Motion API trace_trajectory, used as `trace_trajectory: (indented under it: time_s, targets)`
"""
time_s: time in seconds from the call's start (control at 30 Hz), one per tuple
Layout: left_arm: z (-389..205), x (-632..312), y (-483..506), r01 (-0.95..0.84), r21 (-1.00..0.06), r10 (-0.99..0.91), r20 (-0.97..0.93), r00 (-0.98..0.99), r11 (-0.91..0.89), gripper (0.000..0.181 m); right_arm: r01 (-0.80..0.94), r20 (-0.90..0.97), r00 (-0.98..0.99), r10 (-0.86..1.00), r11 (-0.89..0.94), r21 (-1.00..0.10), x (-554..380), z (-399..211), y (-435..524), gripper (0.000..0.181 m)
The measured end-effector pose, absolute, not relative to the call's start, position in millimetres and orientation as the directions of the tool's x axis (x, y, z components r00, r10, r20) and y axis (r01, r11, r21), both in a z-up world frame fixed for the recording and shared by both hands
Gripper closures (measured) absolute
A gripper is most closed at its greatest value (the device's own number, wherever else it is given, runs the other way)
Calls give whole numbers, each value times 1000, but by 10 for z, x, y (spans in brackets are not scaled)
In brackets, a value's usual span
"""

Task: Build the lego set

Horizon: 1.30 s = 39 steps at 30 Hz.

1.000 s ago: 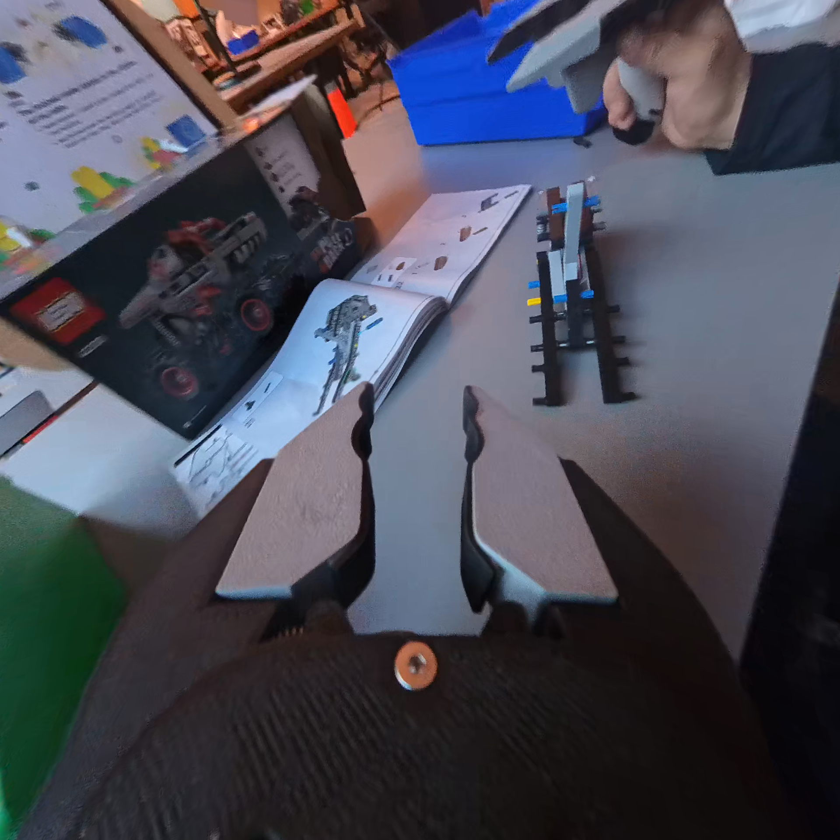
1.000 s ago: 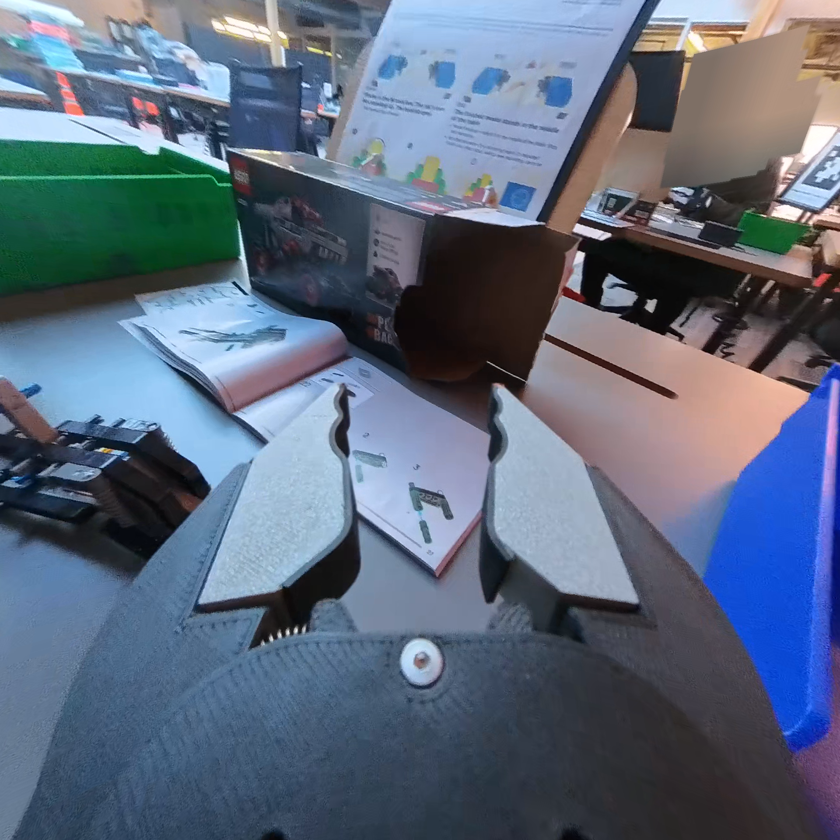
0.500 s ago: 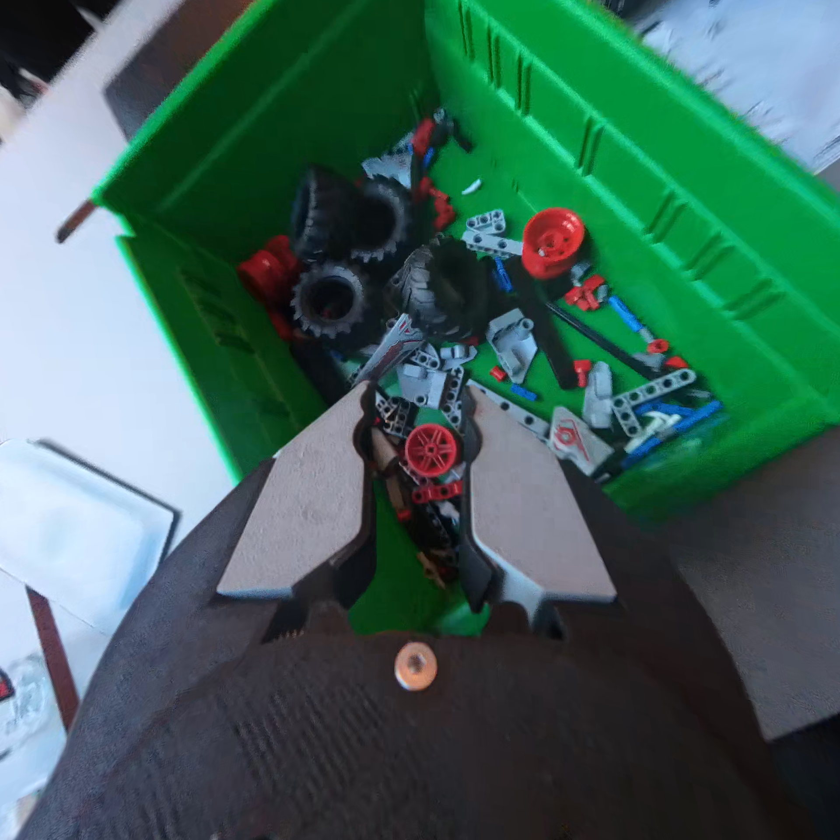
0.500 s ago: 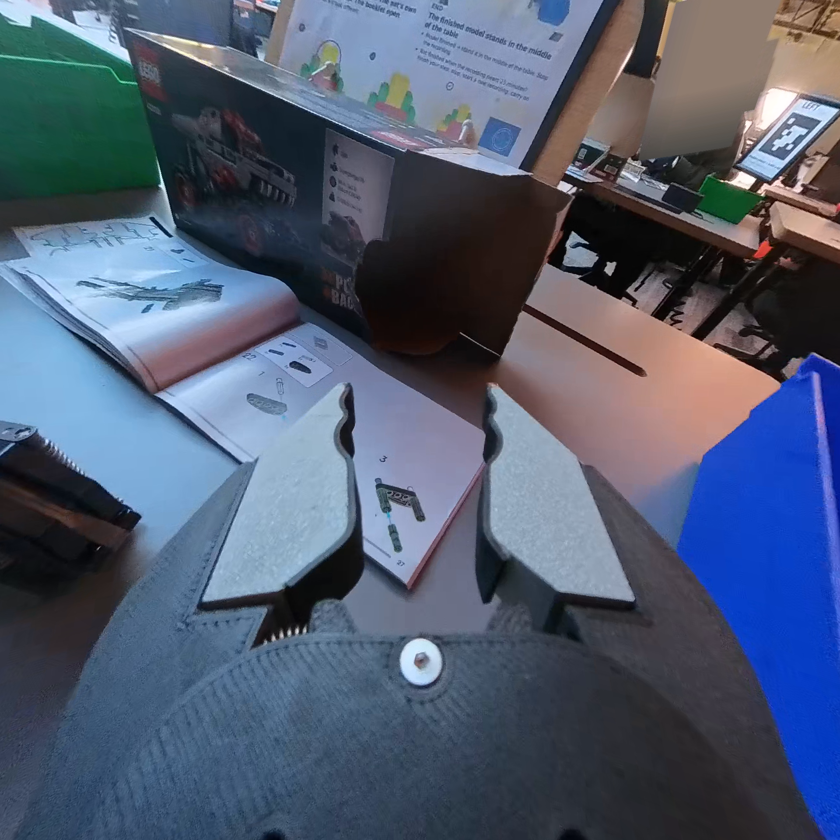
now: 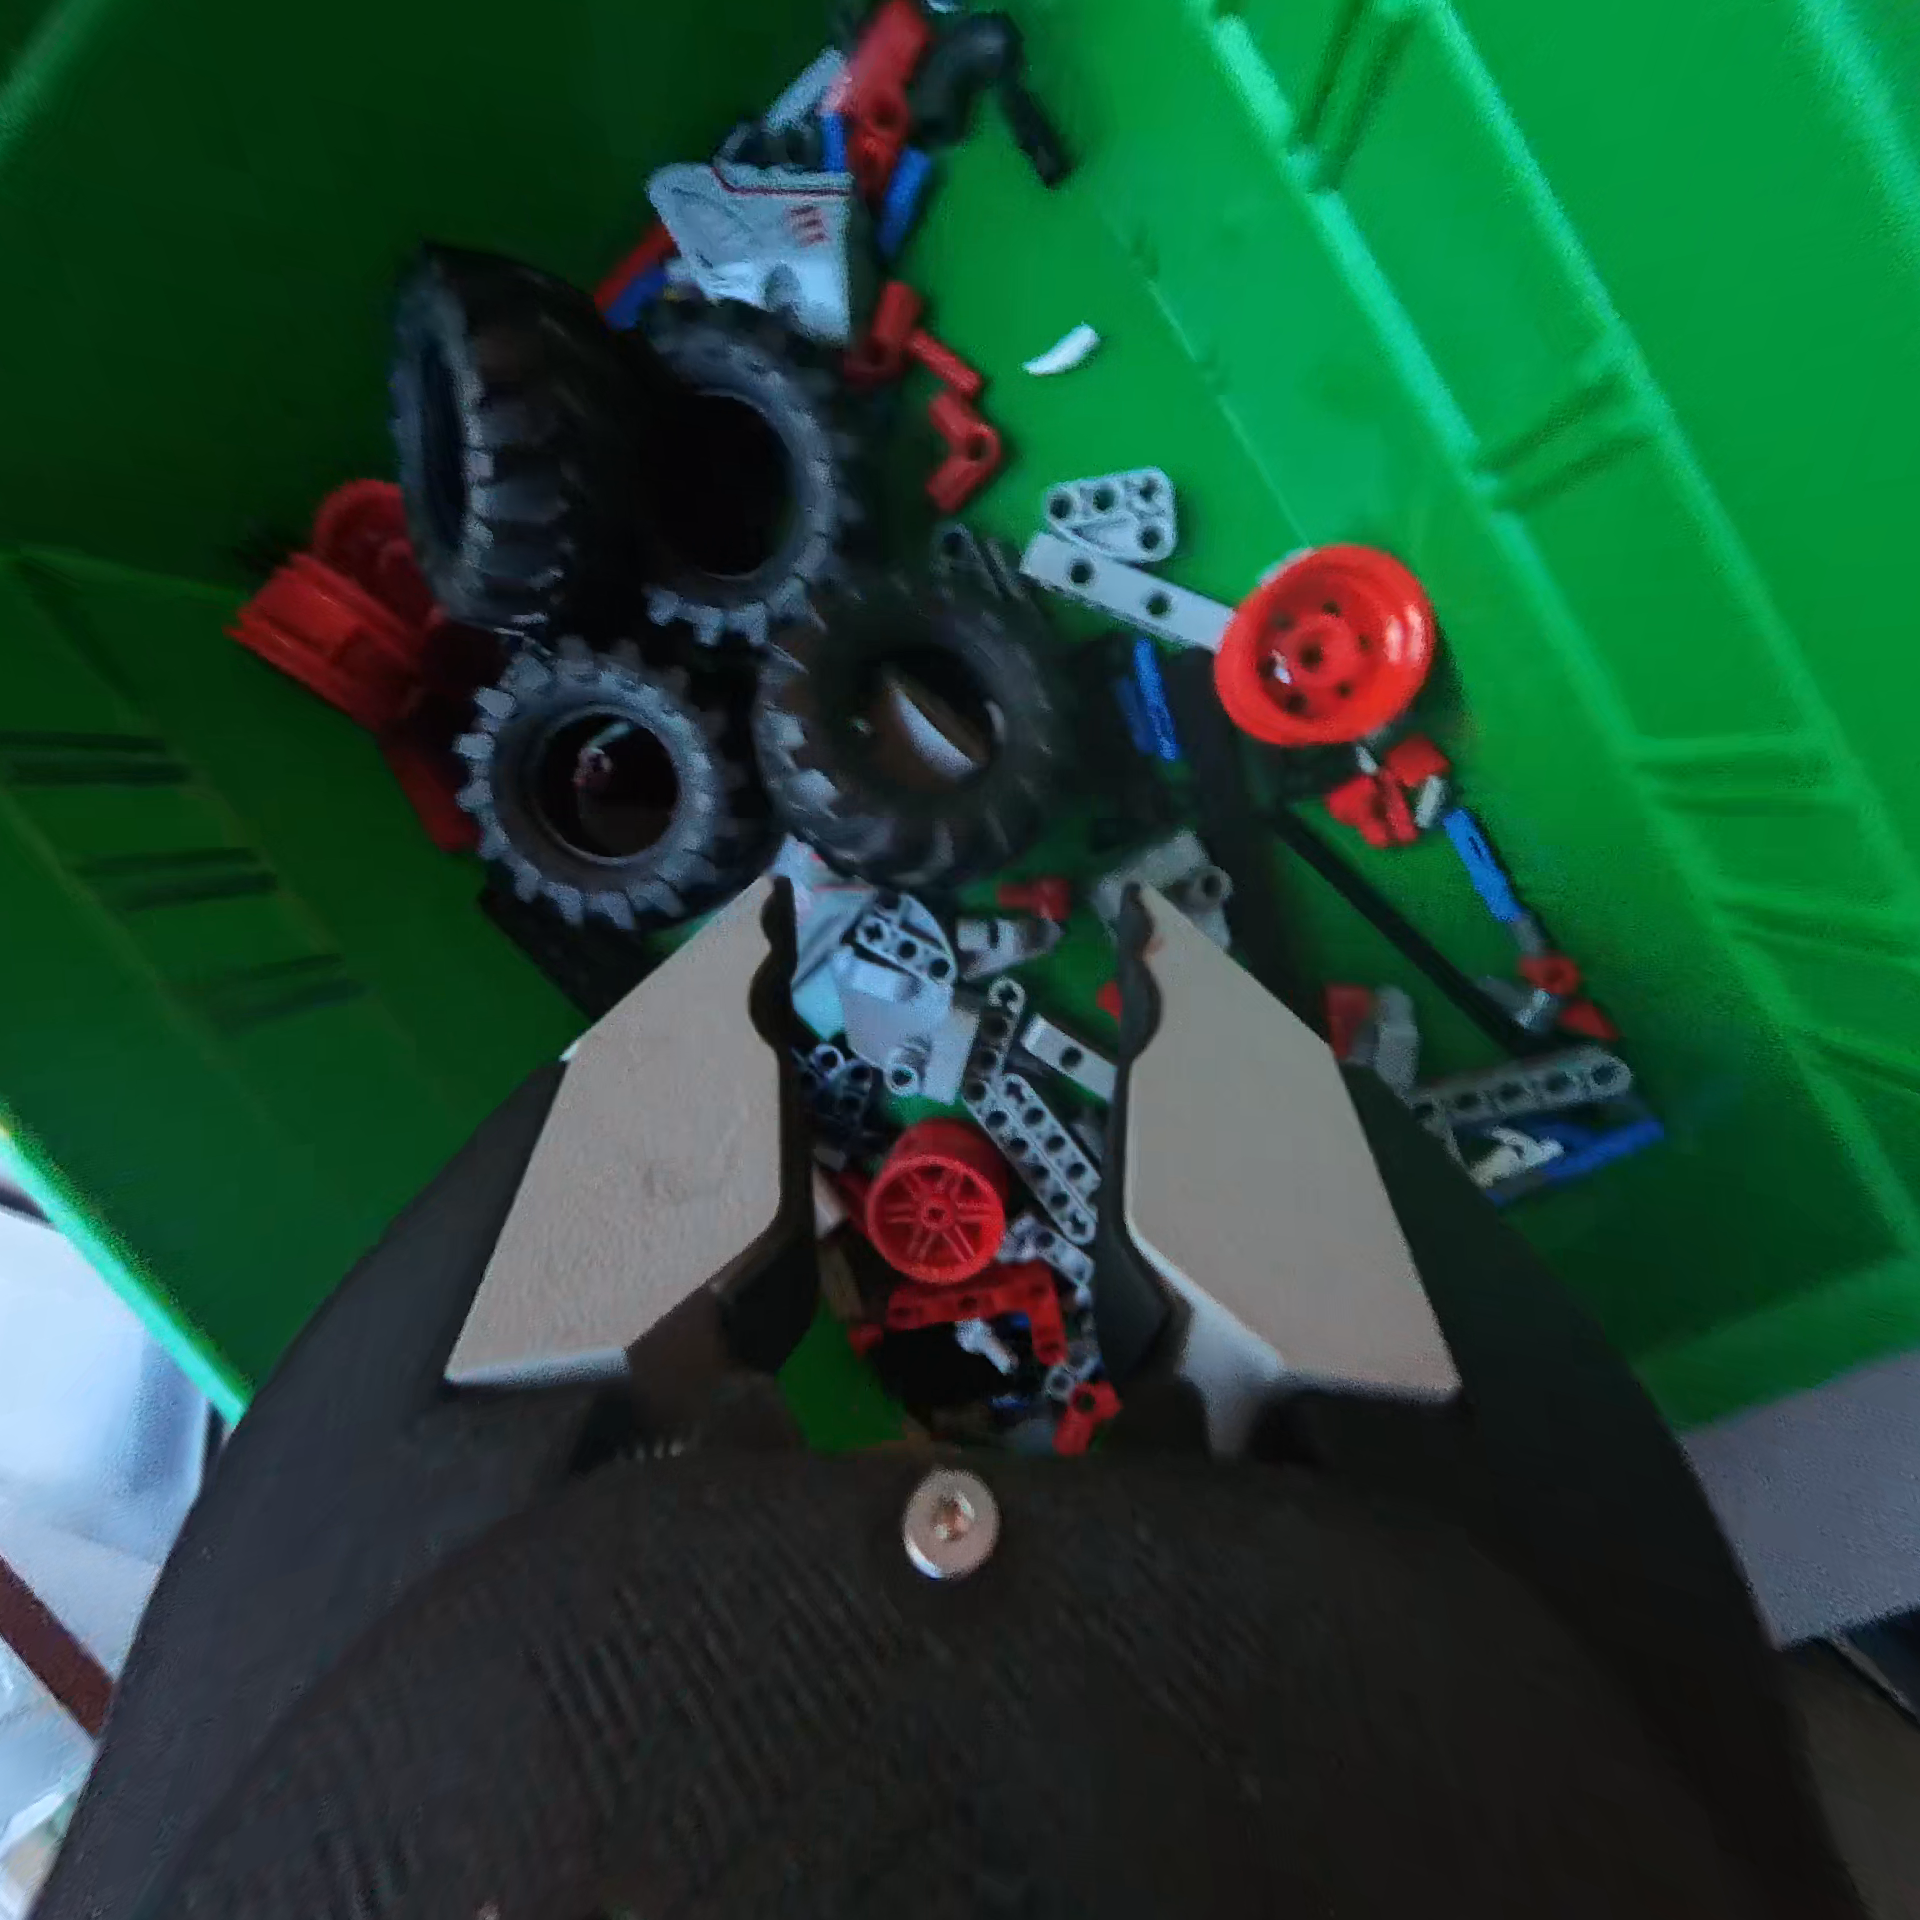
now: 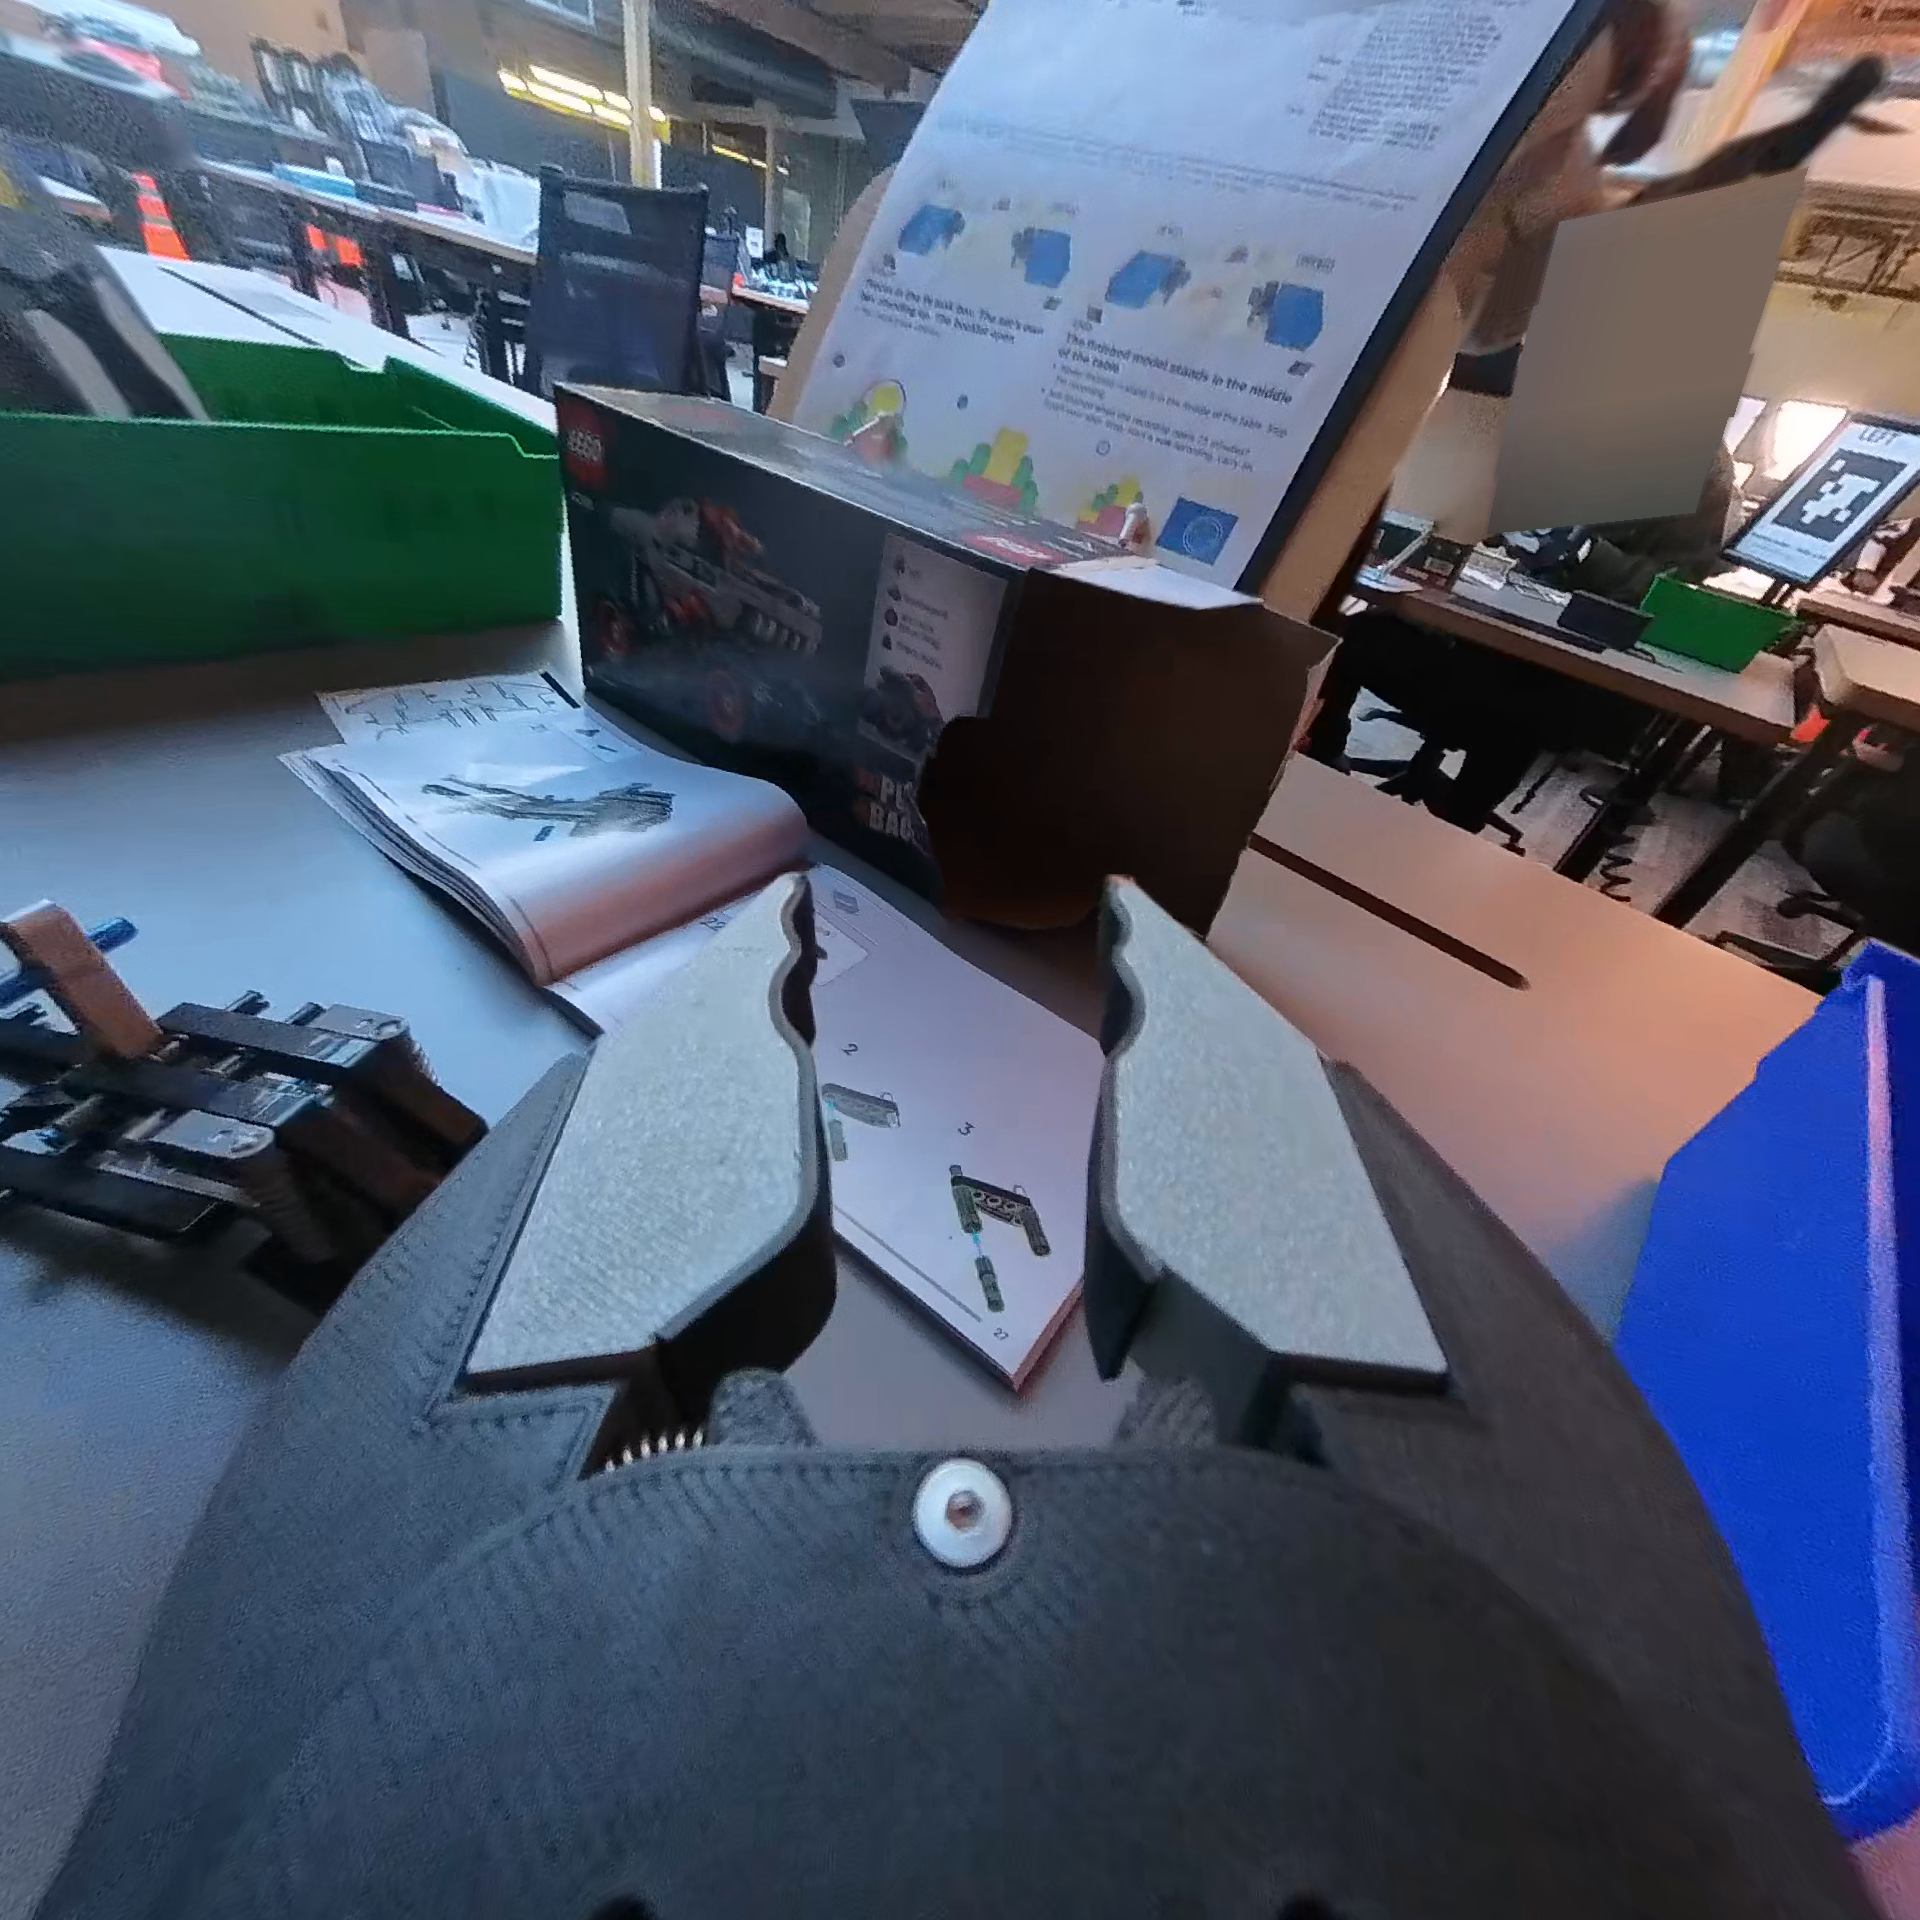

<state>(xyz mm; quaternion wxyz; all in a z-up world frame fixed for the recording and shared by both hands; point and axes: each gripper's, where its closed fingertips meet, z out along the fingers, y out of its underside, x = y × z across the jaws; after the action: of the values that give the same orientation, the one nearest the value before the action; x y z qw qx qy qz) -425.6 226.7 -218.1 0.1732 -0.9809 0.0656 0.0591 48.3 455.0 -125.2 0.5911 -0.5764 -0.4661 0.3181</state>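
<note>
blurring hides small parts beneath the open left gripper (image 5: 951, 914) in the green bin (image 5: 1558, 312).

Glossy plastic green bin (image 5: 1558, 312), seemingly rubber tyres (image 5: 613, 790).

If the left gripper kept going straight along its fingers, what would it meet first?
Probably the loose grey beams and small red wheel hub between the open left gripper fingers, on the green bin floor; depth is unclear.
</note>
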Motion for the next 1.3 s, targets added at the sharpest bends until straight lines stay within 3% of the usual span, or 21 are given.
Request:
trace_trajectory:
  time_s: [0.2, 0.33, 0.53, 0.77, 0.9, 1.07, 1.2, 1.3]
  targets:
    - [-2101, -4473, 2544, -52, -378, -16, -98, 995, -924, 126, 185, 199, 341, 919, 142, -972, 430, -1290, 4497, 132]
    - [-1543, -4537, 2757, -90, -542, 12, -181, 983, -836, 141, 212, 208, 337, 918, 141, -967, 391, -1341, 4509, 133]
    - [-1214, -4594, 2990, -43, -580, 36, -124, 992, -813, 126, 244, 199, 352, 915, 116, -963, 377, -1431, 4590, 134]
    - [-1525, -4514, 2964, -60, -435, -68, 3, 998, -898, 127, 269, 195, 369, 909, 97, -958, 367, -1495, 4666, 134]
    - [-1779, -4697, 2894, -69, -326, -57, -48, 997, -943, 123, 286, 209, 369, 906, 103, -953, 355, -1517, 4667, 134]
    - [-1933, -4871, 2988, -30, -318, -11, -60, 998, -948, 117, 291, 225, 363, 904, 119, -949, 344, -1506, 4648, 135]
    - [-2162, -4761, 2977, -41, -236, -40, -9, 999, -971, 103, 291, 223, 362, 905, 118, -949, 346, -1507, 4647, 135]
    - [-2202, -4932, 2883, -40, -168, -21, -118, 993, -985, 123, 289, 223, 362, 905, 119, -950, 352, -1501, 4643, 136]
